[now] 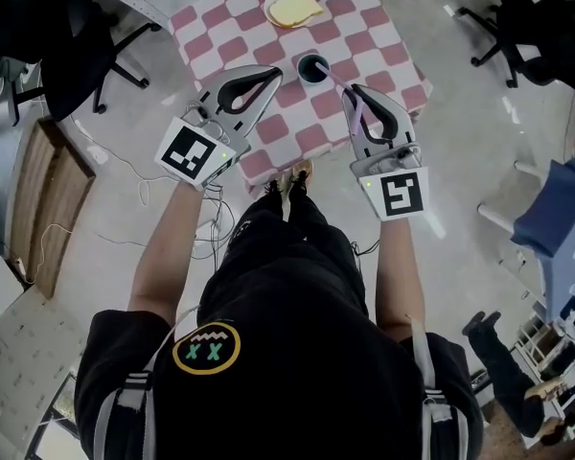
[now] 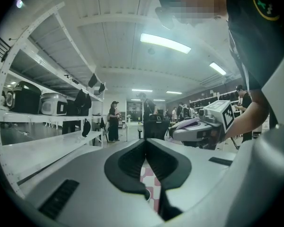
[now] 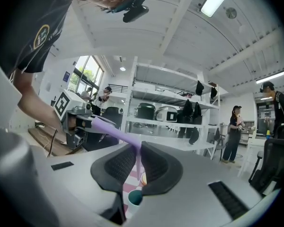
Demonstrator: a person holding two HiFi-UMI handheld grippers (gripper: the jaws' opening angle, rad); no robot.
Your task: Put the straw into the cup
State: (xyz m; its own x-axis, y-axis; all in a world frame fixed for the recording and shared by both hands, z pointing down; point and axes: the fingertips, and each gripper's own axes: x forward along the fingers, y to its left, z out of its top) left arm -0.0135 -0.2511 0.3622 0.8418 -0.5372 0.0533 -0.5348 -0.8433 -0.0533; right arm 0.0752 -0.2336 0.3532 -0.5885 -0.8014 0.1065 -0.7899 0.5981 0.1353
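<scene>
On a pink-and-white checked table stands a small cup with a dark teal inside. My right gripper is shut on a purple straw, just right of the cup and nearer me. The straw's far end slants toward the cup's rim. In the right gripper view the straw bends down between the pads, with the cup below the jaws. My left gripper hovers just left of the cup. Its jaws are shut with nothing between them.
A white plate with a yellow piece of food sits on the far part of the table. Office chairs stand to the left and right of the table. Cables run over the floor at the left. Shelves with appliances and people stand in the background.
</scene>
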